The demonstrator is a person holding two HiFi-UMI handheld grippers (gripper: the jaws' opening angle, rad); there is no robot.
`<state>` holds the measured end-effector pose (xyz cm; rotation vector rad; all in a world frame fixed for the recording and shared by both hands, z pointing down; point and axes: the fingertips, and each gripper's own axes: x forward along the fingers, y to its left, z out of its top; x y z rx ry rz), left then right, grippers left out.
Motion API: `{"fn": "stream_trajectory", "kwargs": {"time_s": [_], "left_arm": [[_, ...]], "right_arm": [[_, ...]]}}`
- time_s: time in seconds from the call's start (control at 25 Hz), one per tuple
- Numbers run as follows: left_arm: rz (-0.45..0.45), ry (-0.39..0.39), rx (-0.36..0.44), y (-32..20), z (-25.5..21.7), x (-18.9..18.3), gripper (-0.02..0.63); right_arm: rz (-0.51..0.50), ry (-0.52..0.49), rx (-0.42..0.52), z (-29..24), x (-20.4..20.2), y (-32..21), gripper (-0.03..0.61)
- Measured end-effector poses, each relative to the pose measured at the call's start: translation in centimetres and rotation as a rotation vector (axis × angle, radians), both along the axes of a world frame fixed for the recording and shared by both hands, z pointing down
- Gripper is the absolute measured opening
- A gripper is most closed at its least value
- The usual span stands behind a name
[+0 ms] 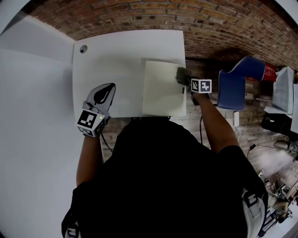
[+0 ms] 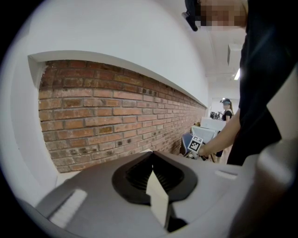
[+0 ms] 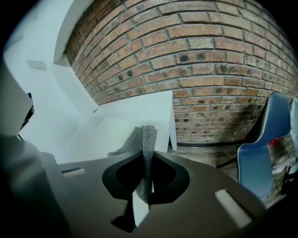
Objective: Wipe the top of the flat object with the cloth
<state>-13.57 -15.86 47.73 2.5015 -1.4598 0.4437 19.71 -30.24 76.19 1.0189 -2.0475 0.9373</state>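
A pale cream flat board [image 1: 160,88] lies on the right part of the white table [image 1: 111,60]. A grey knitted cloth [image 1: 182,75] rests on the board's far right corner, and my right gripper [image 1: 187,83] is shut on it. In the right gripper view the cloth [image 3: 146,148] stands pinched between the jaws of the right gripper [image 3: 143,186], draping down onto the board [image 3: 111,135]. My left gripper [image 1: 104,93] hovers over the table's near left side, apart from the board. In its own view the left gripper [image 2: 152,179] is shut with nothing in it, facing the brick wall.
A brick wall [image 1: 186,14] runs behind the table. A blue chair [image 1: 233,86] stands right of the table, near the right gripper. The table has a small round hole [image 1: 83,48] at its far left corner. A white wall panel [image 1: 32,116] lies left.
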Motion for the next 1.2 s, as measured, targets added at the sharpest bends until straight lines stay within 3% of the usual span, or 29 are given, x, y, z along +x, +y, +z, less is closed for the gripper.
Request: {"fn": "stream_trajectory", "kwargs": {"time_s": [0.2, 0.48, 0.76, 1.2], "left_arm": [[0.016, -0.008, 0.007, 0.4, 0.2, -0.1, 0.002], [0.027, -0.003, 0.016, 1.1, 0.1, -0.6, 0.002], [0.037, 0.008, 0.019, 1.6, 0.0, -1.3, 0.002], [0.064, 0.013, 0.006, 3.4, 0.0, -2.0, 0.002]], "right_arm": [[0.003, -0.067, 0.055, -3.6, -1.6, 0.0, 0.009], [-0.112, -0.151, 0.116, -7.6, -7.1, 2.7, 0.009], [-0.227, -0.247, 0.089, -9.0, -13.4, 6.4, 0.009], [-0.327, -0.276, -0.007, -6.4, -19.3, 11.0, 0.009]]}}
